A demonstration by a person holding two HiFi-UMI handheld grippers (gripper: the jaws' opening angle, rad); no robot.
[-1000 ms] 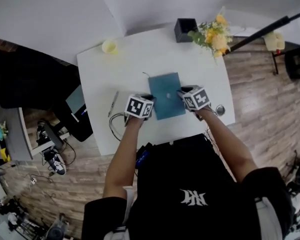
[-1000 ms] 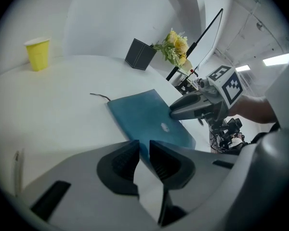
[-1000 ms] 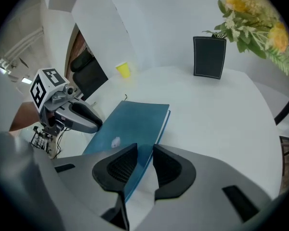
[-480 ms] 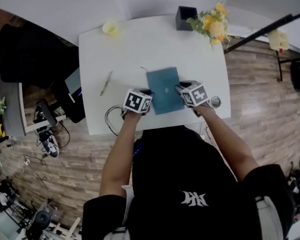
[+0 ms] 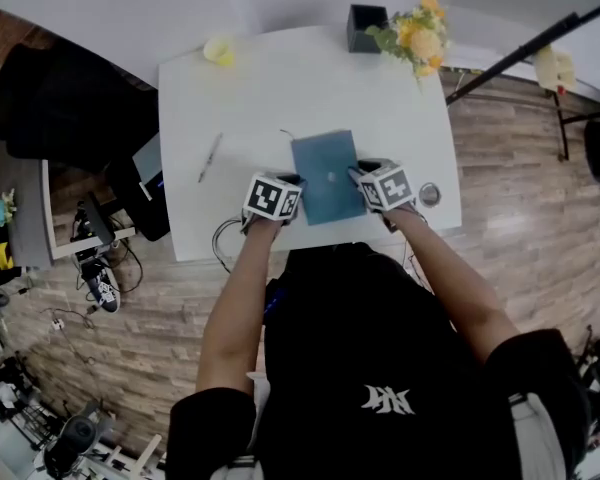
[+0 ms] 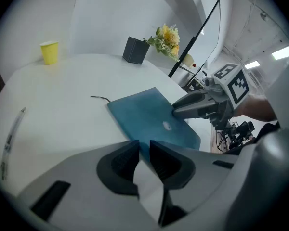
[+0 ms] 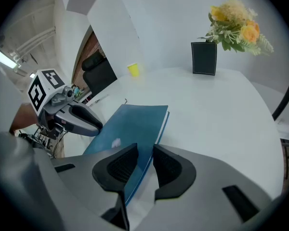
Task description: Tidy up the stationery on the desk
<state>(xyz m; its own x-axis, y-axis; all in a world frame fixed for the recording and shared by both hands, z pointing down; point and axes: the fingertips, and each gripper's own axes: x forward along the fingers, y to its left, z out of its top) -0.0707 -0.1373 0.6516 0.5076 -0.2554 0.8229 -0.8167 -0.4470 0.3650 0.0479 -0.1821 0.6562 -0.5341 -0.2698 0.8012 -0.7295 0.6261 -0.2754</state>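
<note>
On the white counter [image 5: 280, 88], near its front edge in the head view's middle, the blue notebook [image 5: 327, 168] is seen with its long axis running up the frame towards the black pen holder [image 5: 366, 28]; its left edge is pinched by the left hand-held gripper [image 5: 294, 184], its right edge by the right hand-held gripper [image 5: 358, 174], neither being nearer. The pen [image 5: 210, 156] is seen well apart at left; the notebook's near corners are covered by the jaws.

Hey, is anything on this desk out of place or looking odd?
The pen lies loose and slanted on the left side of the desk, far from the black holder at the far edge. Nothing looks spilled or damaged.
</note>
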